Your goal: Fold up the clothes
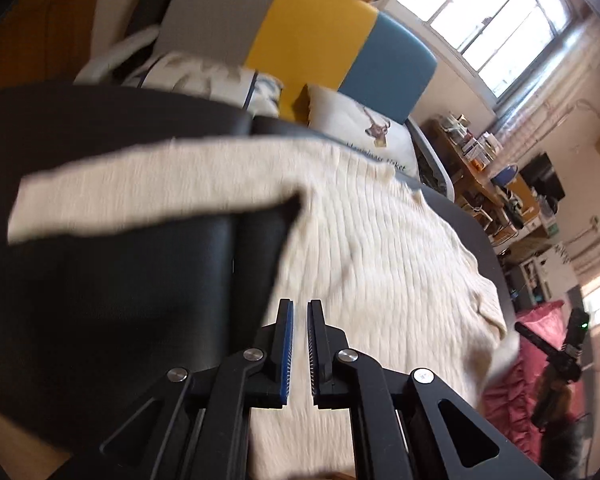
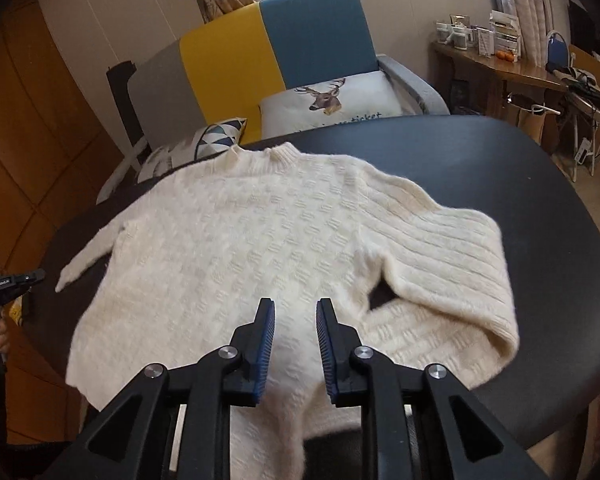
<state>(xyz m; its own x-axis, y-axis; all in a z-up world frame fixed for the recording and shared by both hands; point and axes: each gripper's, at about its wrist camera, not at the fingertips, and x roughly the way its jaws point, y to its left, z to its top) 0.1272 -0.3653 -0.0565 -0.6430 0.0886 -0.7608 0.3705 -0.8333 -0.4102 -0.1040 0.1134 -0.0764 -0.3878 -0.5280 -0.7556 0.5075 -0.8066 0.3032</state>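
A cream knit sweater (image 2: 240, 240) lies flat on a dark round table (image 2: 500, 160), its collar at the far side. In the right wrist view its right sleeve (image 2: 440, 260) is bent back toward the hem. In the left wrist view the other sleeve (image 1: 140, 196) stretches out to the left over the table (image 1: 100, 280). My left gripper (image 1: 300, 312) hovers above the sweater (image 1: 380, 248), its jaws almost together with nothing held. My right gripper (image 2: 296, 308) hangs over the lower body of the sweater, open, with nothing between its pads. The left gripper's tip (image 2: 20, 278) shows at the left edge.
Behind the table stands a sofa (image 2: 300, 40) with grey, yellow and blue backs and a deer-print pillow (image 2: 328, 100). A cluttered wooden desk (image 2: 500, 64) is at the right. Pink fabric (image 1: 540, 324) lies beyond the table's edge.
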